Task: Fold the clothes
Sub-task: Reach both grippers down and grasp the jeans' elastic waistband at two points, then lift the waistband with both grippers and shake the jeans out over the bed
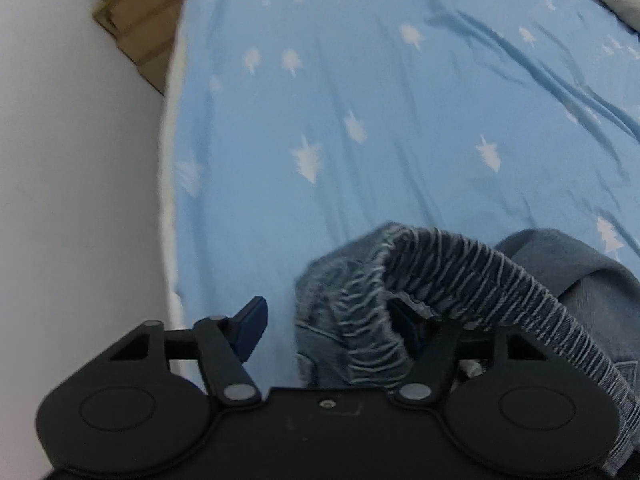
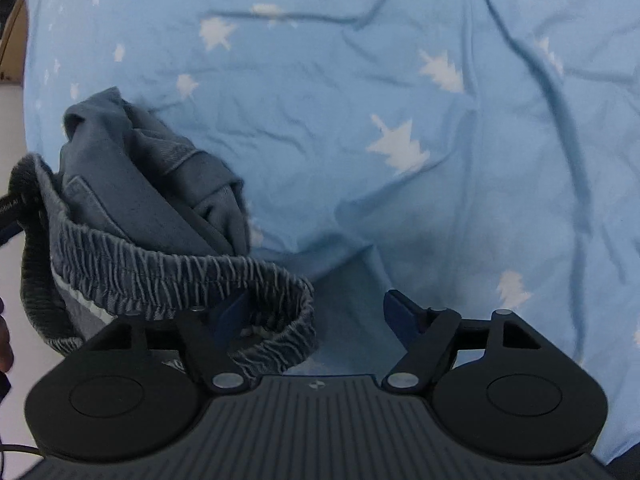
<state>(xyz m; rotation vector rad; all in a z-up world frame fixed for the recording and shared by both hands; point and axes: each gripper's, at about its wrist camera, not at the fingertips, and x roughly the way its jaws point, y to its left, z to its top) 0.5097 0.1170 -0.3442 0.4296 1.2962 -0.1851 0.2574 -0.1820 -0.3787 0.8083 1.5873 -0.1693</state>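
Not much to read here. There's tiny white lettering on a black strap (image 2: 10,204) at the left edge of the right wrist view, ending in something like "AI", but it's too small to make out.

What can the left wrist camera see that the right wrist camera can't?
Only the left view shows the white wall and a brown box beside the bed. Only the right view shows the jeans' bunched legs. Both show the blue sheet with white trees, and the jeans' elastic waistband lying across one finger of each hand-held gripper.
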